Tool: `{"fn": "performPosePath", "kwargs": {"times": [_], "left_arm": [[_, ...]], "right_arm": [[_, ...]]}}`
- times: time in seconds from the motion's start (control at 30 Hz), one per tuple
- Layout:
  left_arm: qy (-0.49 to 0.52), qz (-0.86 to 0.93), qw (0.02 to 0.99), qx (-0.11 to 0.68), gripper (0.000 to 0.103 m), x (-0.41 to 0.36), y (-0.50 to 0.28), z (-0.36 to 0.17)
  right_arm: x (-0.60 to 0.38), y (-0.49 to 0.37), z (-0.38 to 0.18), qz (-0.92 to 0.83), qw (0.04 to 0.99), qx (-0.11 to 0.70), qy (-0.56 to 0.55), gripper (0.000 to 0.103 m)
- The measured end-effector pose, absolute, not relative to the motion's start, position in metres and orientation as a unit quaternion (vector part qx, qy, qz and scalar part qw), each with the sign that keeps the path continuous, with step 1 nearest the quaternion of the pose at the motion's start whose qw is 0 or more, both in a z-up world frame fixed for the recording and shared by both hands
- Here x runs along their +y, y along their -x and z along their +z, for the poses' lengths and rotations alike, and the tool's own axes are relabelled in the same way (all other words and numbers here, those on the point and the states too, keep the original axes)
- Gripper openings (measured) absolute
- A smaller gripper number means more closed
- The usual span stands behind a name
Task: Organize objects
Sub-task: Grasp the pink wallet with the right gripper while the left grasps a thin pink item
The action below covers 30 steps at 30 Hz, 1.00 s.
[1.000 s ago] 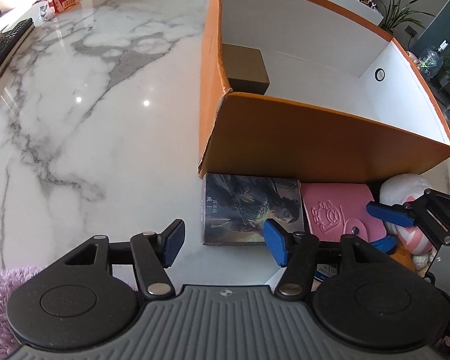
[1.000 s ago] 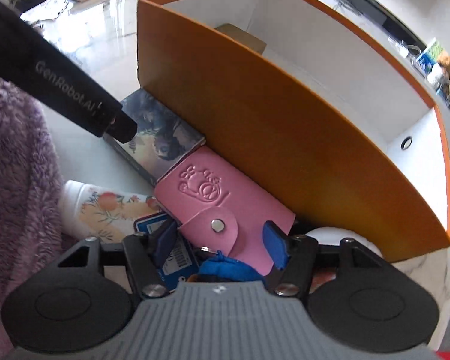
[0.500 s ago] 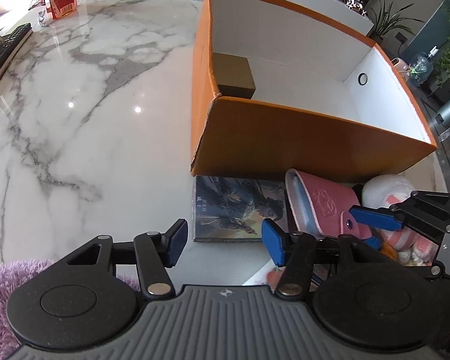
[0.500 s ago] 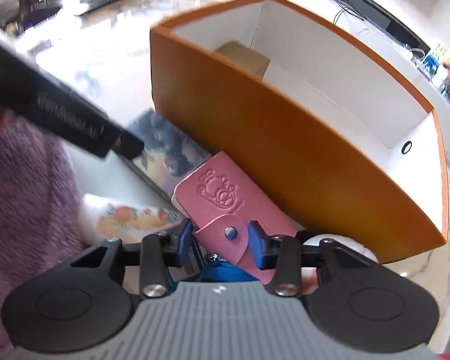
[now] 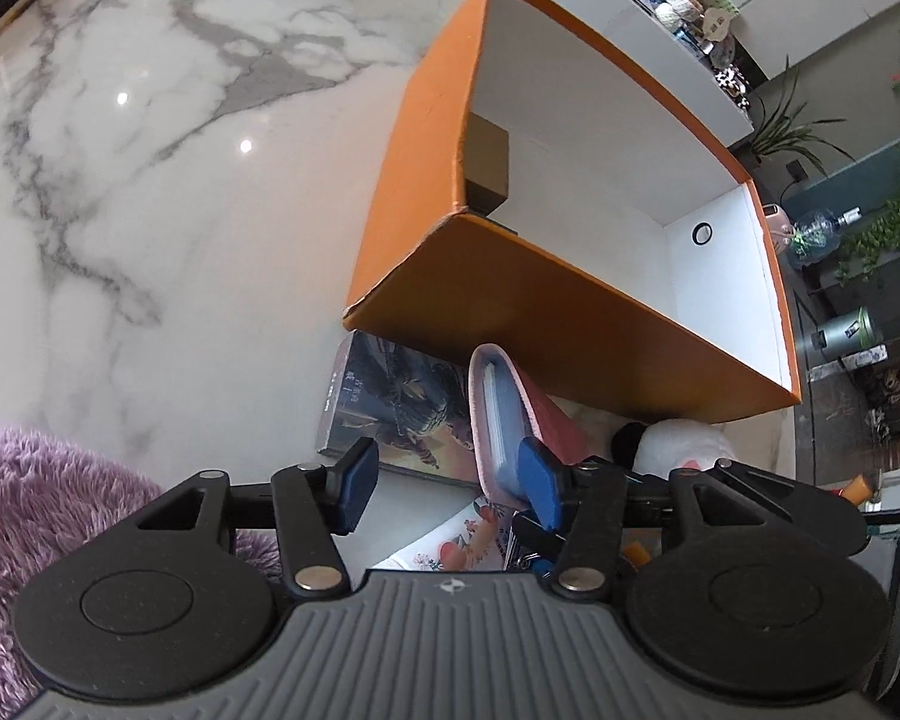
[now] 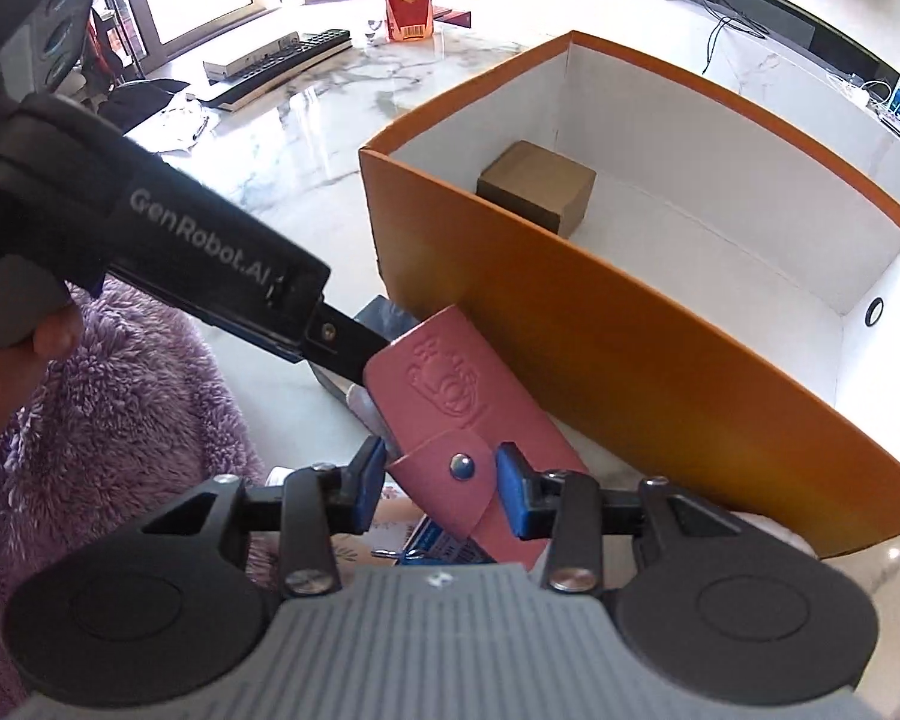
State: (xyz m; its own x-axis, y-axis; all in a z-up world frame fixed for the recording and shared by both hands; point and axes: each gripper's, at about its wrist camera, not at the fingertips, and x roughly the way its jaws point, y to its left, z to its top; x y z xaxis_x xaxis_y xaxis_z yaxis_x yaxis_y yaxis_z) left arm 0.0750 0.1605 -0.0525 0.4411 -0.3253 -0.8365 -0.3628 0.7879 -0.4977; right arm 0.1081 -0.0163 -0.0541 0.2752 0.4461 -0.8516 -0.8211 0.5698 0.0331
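Right gripper (image 6: 440, 495) clamped on pink card holder (image 6: 450, 414), raised beside orange box (image 6: 660, 372); left gripper (image 5: 447, 480) jaws apart, holding nothing; brown carton (image 6: 537, 186) inside box corner.

Probably a home: marble table (image 5: 150, 180), houseplants (image 5: 792, 126).

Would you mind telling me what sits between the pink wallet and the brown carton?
The orange box's near wall stands between the pink wallet and the brown carton, shown in the right wrist view.
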Motion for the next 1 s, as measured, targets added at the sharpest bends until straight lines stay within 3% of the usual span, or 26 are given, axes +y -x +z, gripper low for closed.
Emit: {"fn": "performPosePath", "kwargs": {"times": [0.3,0.5,1.0], "left_arm": [[0.355,0.016,0.779,0.517,0.066,0.166,-0.077,-0.051],[0.371,0.029,0.77,0.519,0.062,0.162,-0.076,-0.055],[0.403,0.0,0.758,0.513,0.063,0.154,-0.083,-0.064]], "right_arm": [[-0.024,-0.111,-0.055,0.406,0.772,0.446,0.199,0.042],[-0.018,-0.107,-0.056,0.415,0.77,0.438,0.209,0.042],[-0.016,-0.099,-0.05,0.451,0.758,0.438,0.176,0.042]]}}
